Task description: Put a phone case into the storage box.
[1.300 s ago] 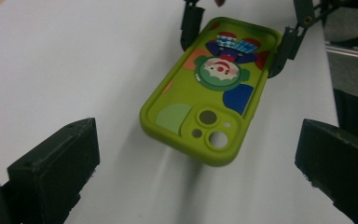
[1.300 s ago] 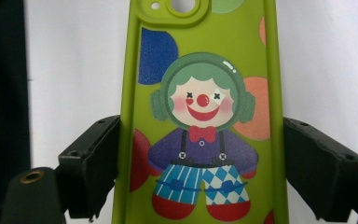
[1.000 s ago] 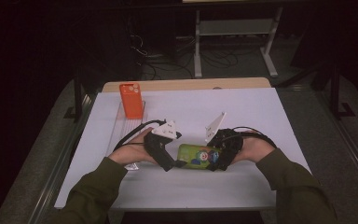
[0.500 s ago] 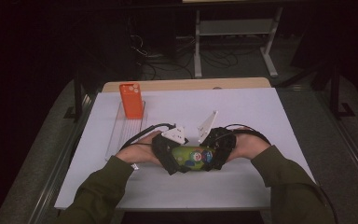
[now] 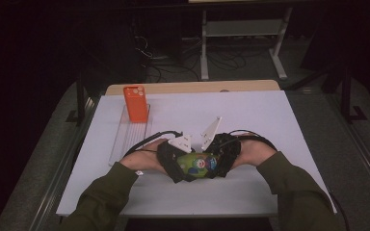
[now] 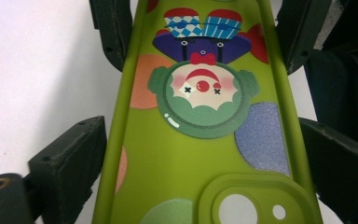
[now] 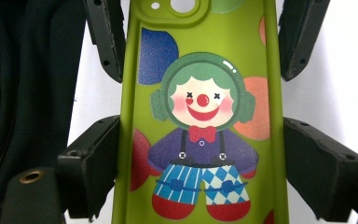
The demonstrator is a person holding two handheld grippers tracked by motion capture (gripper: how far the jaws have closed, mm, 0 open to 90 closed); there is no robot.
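Green phone case (image 5: 198, 164): printed clown figure, no legible writing or brand. It sits near the front edge of the white table (image 5: 270, 120), held end to end. Left gripper (image 5: 173, 166) has just been closing, its jaws now pressing the case's long edges at the camera-cutout end. Right gripper (image 5: 221, 163) clamps the opposite end. Orange phone case (image 5: 135, 103) stands in a clear rack (image 5: 125, 139) at rear left. Room beyond is dark.
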